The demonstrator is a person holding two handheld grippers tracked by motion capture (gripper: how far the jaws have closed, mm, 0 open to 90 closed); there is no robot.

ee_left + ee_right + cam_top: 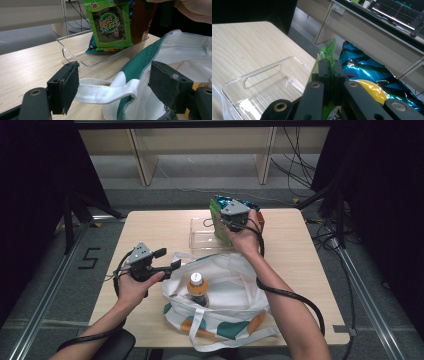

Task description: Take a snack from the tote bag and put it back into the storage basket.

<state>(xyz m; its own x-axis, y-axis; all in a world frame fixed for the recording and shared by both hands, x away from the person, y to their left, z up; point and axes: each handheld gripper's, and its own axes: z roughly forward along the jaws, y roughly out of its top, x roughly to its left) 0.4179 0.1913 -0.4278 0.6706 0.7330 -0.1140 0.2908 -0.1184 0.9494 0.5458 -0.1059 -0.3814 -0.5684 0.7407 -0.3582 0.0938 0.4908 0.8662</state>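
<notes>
Right gripper (pixel 226 221): upper centre, jaws clamped on green seaweed packet (pixel 111 23), lifting it from clear tray (pixel 200 239)
Left gripper (pixel 165 260): jaws wide, empty; straddling tote bag (pixel 230 290) handle (pixel 105 91), likely to hold bag open

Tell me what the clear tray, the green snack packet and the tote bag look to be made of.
Clear tray: rigid transparent plastic, glossy, the table showing through.
Green snack packet: thin plastic film, shiny and printed, with a dark window.
Tote bag: woven cloth, probably cotton canvas, matte white with green trim, a webbing handle and soft folds.
</notes>
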